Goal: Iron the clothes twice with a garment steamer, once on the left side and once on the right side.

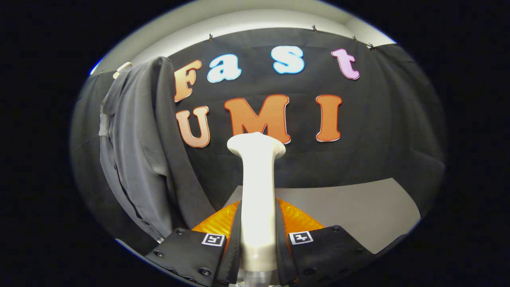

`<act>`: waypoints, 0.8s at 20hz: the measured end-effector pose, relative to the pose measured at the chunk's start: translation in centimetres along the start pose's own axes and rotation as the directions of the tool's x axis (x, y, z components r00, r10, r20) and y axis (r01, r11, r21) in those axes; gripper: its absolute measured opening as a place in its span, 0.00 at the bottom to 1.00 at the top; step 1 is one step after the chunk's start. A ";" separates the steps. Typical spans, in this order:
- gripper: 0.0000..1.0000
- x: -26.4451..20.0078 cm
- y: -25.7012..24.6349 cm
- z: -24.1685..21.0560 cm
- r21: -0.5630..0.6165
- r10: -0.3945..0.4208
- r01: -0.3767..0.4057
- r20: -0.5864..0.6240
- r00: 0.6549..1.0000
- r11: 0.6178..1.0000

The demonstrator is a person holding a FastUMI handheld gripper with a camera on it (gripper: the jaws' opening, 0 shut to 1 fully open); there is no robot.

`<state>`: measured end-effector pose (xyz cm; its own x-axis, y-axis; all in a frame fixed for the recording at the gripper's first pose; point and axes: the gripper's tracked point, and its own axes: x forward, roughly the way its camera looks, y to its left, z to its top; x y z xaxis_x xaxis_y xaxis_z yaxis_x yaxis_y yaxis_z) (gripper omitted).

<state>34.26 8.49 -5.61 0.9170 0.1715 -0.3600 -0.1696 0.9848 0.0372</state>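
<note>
Obstacle, near: garment steamer [257, 191], upright, clamped between both fingers of the gripper [257, 239]; it fills the gap and rises straight ahead of them.
Obstacle, left: dark shirt [139, 159] hanging on a pale hanger [122, 68], close beside the steamer head; whether it touches the booth wall [378, 119] behind is hard to tell.
Free room: right of the steamer, open space over the grey table surface [358, 211], up to the wall.

Black cloth wall [358, 159] hung across the back, pinned by small clips [314, 28] along its top at twelve o'clock. Grey table surface [358, 211] lay at four o'clock, below the cloth.
</note>
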 end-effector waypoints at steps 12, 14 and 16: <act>0.45 -14.7 3.6 0.2 -0.034 -0.051 0.058 0.198 0.979 0.998; 0.44 -16.9 4.4 0.4 -0.067 -0.041 0.058 0.237 0.971 0.996; 0.45 -18.6 5.7 0.1 -0.095 -0.008 0.034 0.264 0.964 0.995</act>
<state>16.26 10.94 1.37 0.9811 0.1646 -0.1015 -0.1715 0.9831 -0.0638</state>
